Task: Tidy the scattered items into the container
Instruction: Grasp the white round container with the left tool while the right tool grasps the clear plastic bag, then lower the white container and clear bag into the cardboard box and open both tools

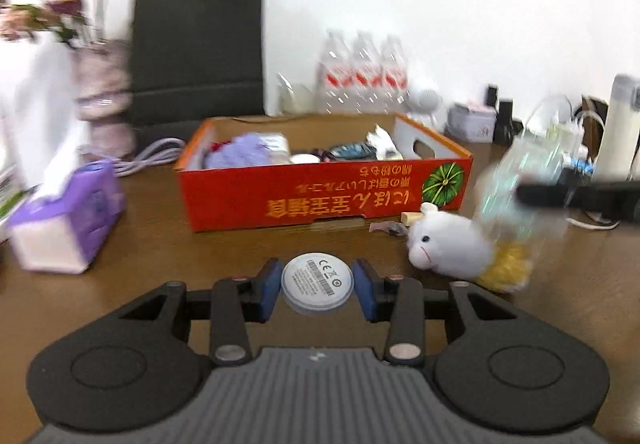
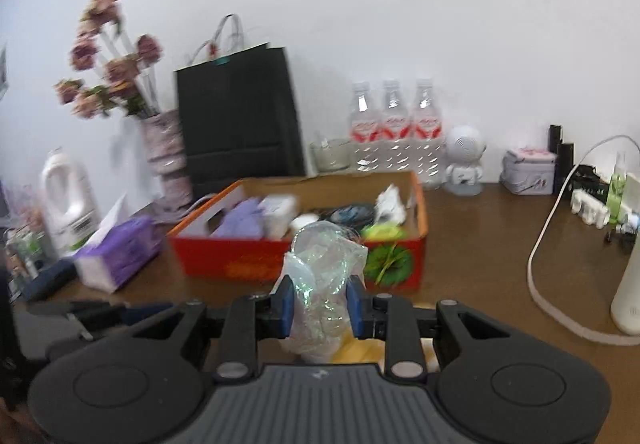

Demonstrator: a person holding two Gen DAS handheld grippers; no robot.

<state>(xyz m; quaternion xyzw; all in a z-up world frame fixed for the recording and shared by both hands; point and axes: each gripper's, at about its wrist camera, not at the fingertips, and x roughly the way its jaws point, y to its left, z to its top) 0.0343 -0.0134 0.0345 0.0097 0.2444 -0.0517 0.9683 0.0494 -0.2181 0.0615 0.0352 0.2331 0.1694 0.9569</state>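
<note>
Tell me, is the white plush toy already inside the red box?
No, the plush toy lies on the table in front of the red box, outside it.

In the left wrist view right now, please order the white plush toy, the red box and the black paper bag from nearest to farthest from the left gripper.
1. white plush toy, right of the left gripper.
2. red box, straight ahead.
3. black paper bag, at the wall, back left.

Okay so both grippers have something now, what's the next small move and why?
Probably carry both loads forward over the red box and let go. The left gripper is shut on the round white disc, the right gripper on the clear plastic bag, and the open box sits just ahead.
</note>
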